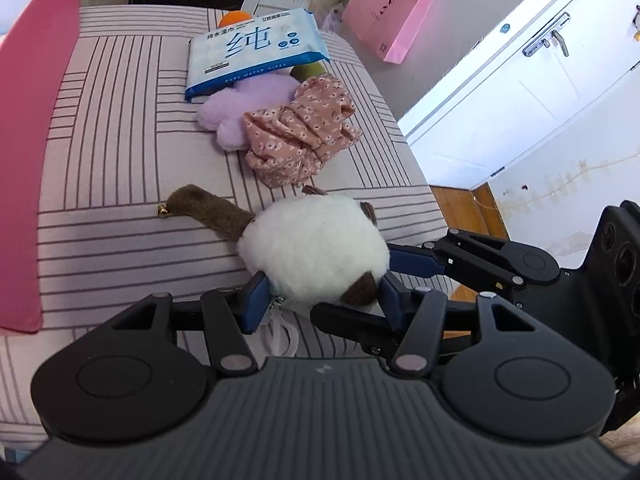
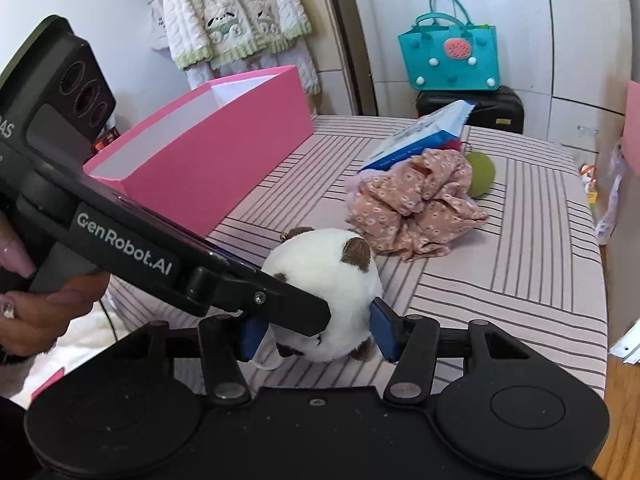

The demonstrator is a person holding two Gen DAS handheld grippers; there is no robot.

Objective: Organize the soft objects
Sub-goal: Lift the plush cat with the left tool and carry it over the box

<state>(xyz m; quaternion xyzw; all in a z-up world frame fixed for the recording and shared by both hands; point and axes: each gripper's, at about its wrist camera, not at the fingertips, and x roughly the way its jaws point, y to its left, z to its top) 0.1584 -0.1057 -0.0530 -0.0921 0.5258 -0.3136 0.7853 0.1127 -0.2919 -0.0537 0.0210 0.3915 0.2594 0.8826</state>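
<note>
So the thing I'm working on is this little plush cat (image 1: 316, 250), round fluffy white body with brown ears and paws and a stubby brown tail (image 1: 210, 210) that has a tiny gold bell (image 1: 162, 210) on the tip. It's sitting near the front edge of the bed (image 1: 120, 168), and I've got both tools on it: the left hand-held gripper (image 1: 322, 294) has its blue pads pressed into the fur on either side, and the right hand-held gripper (image 2: 316, 330) is squeezing it the same way from its own angle, so both are clamped on the same toy. Honestly the underside is a mess to read, there's a whitish loop or cord (image 1: 280, 336) poking out below it and I can't tell what it connects to. In the right wrist view the left tool's arm cuts across the cat's face, so no idea about the markings there. Further back there's a pink floral fabric bundle (image 1: 298, 132), a lilac plush (image 1: 244, 110) half buried under it, a blue-and-white wipes pack (image 1: 256, 50) propped on top, and a green ball (image 2: 480, 168) tucked behind, plus something orange (image 1: 234, 19) I can barely see. The bed has a pale pink cover with dark stripe blocks. An open pink box (image 2: 216, 144) sits on it, beyond that a black suitcase (image 2: 472, 108) with a teal bag (image 2: 448, 56) on top, and a pink shopping bag (image 1: 386, 12) against the wall.
</note>
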